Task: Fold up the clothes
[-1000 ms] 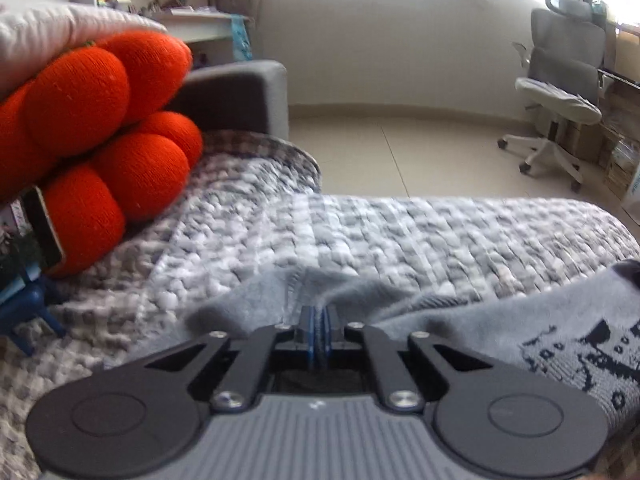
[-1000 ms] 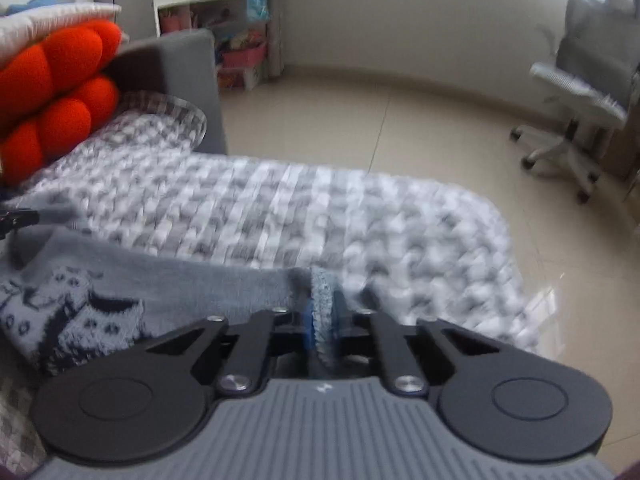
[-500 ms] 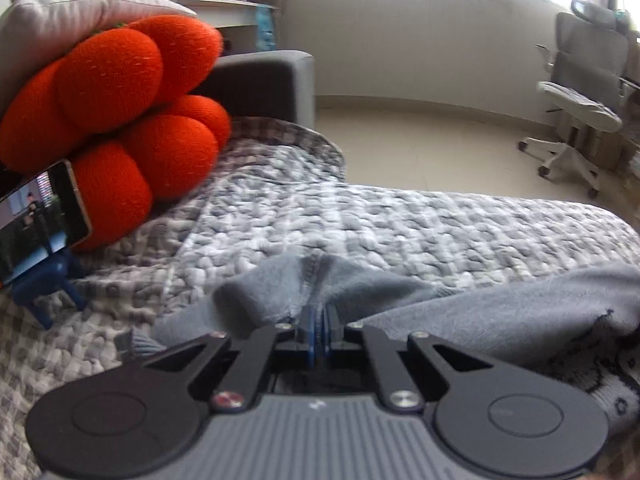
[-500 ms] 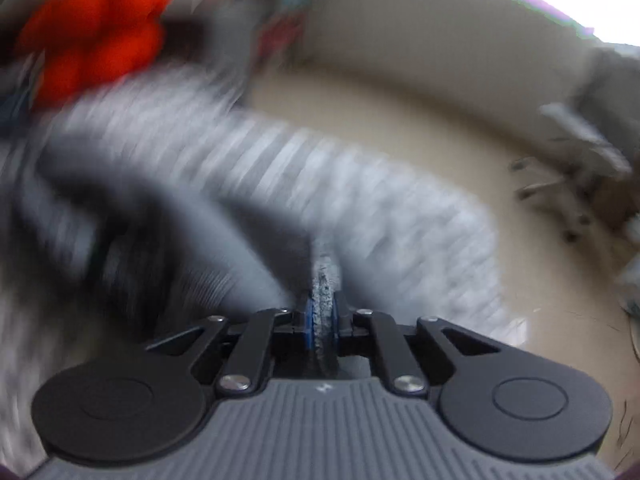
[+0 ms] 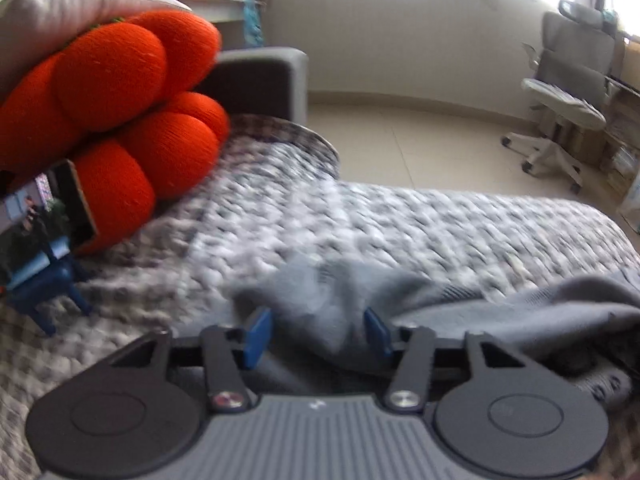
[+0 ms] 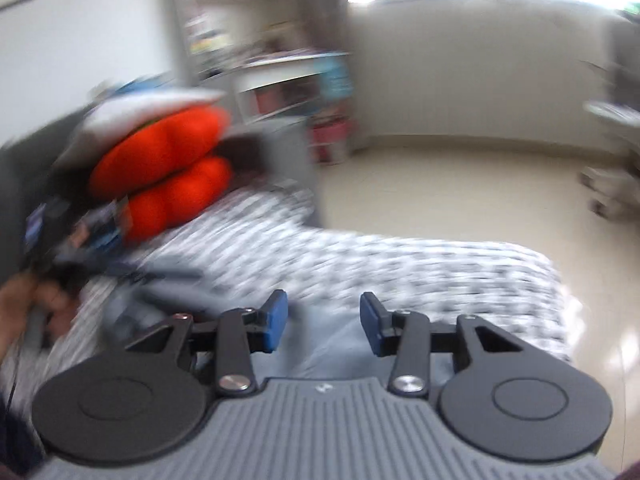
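Observation:
A grey knit garment lies crumpled on the grey-and-white checked blanket. My left gripper sits right over its bunched edge, jaws opening; a fold of the grey cloth rises between the blue pads but they do not press on it. In the blurred right wrist view my right gripper is above the garment, jaws opening, the cloth lying loose beneath and between the pads. A person's hand on the other gripper shows at the left edge.
An orange knotted cushion and a white pillow lean at the left, with a phone on a blue stand in front. A grey sofa arm is behind. Beige floor and an office chair lie beyond the blanket's edge.
Both grippers were shut on the grey garment's edge and have let go; their jaws now stand apart. The right gripper swung up and leftward, blurring its view.

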`<state>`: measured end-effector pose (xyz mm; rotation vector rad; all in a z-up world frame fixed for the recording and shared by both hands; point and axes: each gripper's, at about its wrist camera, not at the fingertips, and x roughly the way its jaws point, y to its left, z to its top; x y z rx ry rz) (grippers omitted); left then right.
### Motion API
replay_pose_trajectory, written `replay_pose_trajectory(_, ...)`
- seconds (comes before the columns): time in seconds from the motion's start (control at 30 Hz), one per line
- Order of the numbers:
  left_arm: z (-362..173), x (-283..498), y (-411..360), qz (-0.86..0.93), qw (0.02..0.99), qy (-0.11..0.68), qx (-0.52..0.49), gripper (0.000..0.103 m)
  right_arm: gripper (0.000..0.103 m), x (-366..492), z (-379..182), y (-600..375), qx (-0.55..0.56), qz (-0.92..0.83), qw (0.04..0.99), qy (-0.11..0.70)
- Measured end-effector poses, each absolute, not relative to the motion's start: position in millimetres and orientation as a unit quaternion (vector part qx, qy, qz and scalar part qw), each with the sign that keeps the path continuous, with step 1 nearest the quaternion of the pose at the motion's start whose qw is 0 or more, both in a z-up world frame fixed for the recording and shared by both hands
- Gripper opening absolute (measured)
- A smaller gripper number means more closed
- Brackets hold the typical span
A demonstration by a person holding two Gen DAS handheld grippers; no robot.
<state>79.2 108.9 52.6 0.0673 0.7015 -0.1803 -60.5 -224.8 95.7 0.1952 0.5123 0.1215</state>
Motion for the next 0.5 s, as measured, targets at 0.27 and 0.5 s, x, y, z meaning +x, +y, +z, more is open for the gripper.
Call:
replay_pose_trajectory(0.27, 28.4, 106.8, 122.1, -0.094, 0.925, 0.366, -0.036, 0.062, 0.038, -5.9, 48.0, -237.3, 0.111, 0.038, 0.919, 0.376)
replay_pose_trajectory(0.5, 68.8, 80.0, 125.7, -0.104, 0.956, 0.261, -0.084, 0.006, 0.0, -53.8, 95.5, -198.8, -0.102, -0.051, 0.978, 0.174)
